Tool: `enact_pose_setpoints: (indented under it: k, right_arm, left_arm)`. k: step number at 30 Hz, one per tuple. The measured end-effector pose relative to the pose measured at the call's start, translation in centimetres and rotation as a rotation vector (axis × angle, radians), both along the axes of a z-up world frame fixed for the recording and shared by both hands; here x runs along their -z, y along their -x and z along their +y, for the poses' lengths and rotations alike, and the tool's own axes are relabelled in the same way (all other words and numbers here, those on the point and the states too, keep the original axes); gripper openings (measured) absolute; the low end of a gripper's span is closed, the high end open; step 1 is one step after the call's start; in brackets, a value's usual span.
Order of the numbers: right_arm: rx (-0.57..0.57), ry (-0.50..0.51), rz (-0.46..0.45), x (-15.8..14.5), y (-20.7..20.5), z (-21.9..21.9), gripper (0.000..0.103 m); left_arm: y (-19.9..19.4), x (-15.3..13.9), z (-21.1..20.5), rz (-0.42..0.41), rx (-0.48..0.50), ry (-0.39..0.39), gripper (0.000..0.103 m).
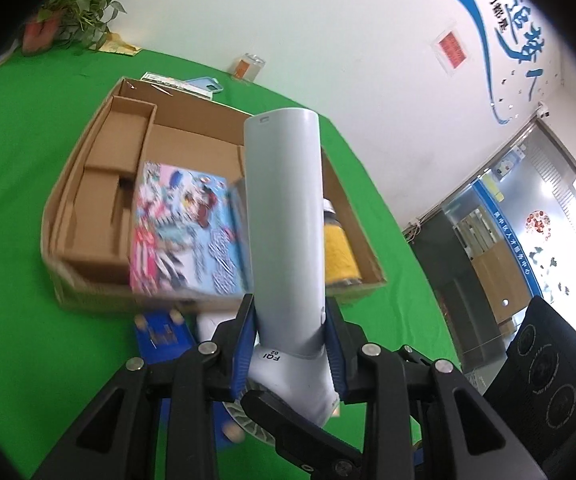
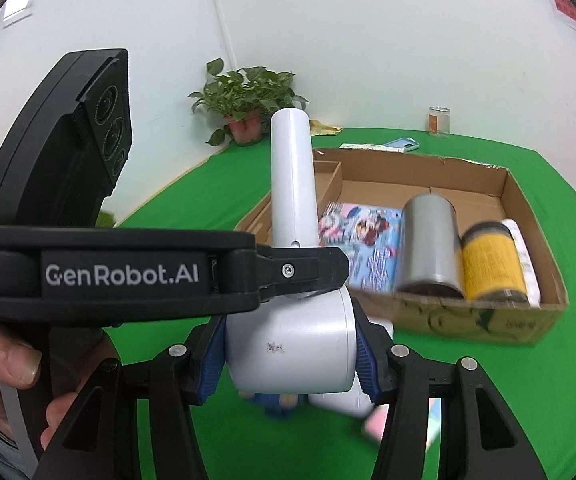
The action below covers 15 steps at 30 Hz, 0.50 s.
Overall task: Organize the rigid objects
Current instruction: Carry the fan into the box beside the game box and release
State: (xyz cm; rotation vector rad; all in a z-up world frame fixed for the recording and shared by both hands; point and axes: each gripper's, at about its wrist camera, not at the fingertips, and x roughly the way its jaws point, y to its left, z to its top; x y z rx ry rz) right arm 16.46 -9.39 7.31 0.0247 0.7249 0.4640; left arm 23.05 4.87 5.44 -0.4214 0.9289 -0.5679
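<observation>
A white hair dryer (image 1: 288,224) is held in the air by both grippers. My left gripper (image 1: 291,340) is shut on its handle near the body. My right gripper (image 2: 292,354) is shut on its round body (image 2: 292,344), and the handle (image 2: 292,176) points up. Beyond it, an open cardboard box (image 1: 71,184) on the green table holds a colourful picture book (image 1: 179,232) and a yellow can (image 1: 342,252). In the right wrist view the box (image 2: 468,320) also holds a grey can (image 2: 430,240), the yellow can (image 2: 492,260) and the book (image 2: 368,240).
A blue item (image 1: 159,332) lies on the green cloth under the dryer. A potted plant (image 2: 243,100), a glass jar (image 2: 438,121) and a blue phone case (image 2: 402,145) sit near the back wall. A white object (image 2: 344,402) and a pink item (image 2: 376,426) lie below my right gripper.
</observation>
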Motion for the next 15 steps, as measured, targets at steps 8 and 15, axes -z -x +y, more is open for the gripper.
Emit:
enact_pose_setpoints:
  k: [8, 15]
  right_arm:
    - [0.046, -0.094, 0.165, 1.9, -10.5, 1.8, 0.052]
    - [0.074, -0.142, 0.308, 6.4, -16.4, 2.5, 0.052]
  left_arm:
    - [-8.3, 2.1, 0.9, 0.064, 0.058, -0.067, 0.031]
    - [-12.4, 6.0, 1.2, 0.172, 0.091, -0.101, 0.031]
